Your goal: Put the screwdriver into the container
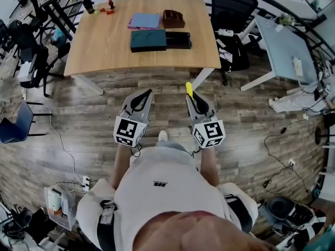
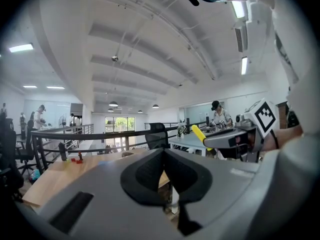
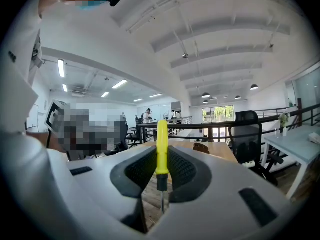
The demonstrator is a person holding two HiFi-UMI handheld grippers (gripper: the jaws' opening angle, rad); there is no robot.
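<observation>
I count 2 grippers: left gripper (image 1: pixel 145 93) and right gripper (image 1: pixel 192 99). 1 screwdriver (image 1: pixel 189 89). 1 wooden table (image 1: pixel 104 46). On it I count 1 black container (image 1: pixel 178 40), 1 teal case (image 1: pixel 148 40), 1 purple pad (image 1: pixel 144 20), 1 brown box (image 1: pixel 173 19) and 1 dark bottle (image 1: pixel 89 6). Small red pieces (image 1: pixel 107 10): I make it 2, maybe 3, too small to be sure. 1 black office chair (image 1: pixel 233 7), 1 blue chair (image 1: pixel 18 122), 1 white table (image 1: pixel 285 46).

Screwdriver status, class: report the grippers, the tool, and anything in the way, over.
Right gripper shut on yellow screwdriver, handle forward. Left gripper shut, empty. Table ahead, not yet reached; only floor between.
</observation>
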